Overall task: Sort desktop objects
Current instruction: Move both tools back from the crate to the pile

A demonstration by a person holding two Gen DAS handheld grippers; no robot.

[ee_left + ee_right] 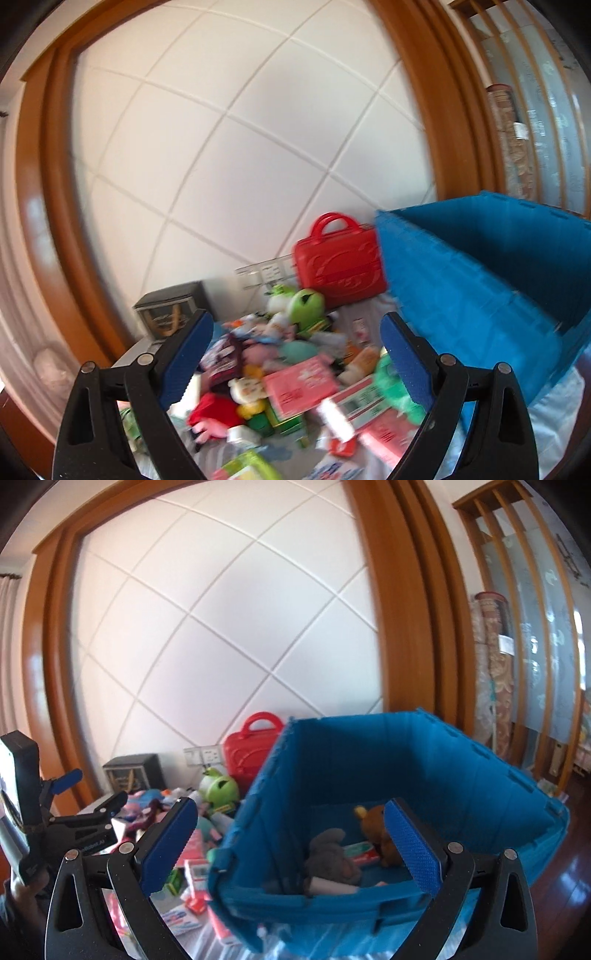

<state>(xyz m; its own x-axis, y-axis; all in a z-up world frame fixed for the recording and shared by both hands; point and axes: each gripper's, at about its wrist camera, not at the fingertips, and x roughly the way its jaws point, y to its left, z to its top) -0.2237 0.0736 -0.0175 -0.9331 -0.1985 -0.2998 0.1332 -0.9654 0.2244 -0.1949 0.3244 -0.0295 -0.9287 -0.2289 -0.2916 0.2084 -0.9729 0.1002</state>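
Right wrist view: both grippers (290,843) (297,356) spread and empty; few toys inside blue crate (424,760), large pile (280,369) beside it remains unsorted.

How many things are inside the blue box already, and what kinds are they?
Inside the blue box, as far as the right wrist view shows:
Soft toys: 2 (grey plush, brown bear)
Toothpaste boxes: 1
White tubes: 1
Total: 4
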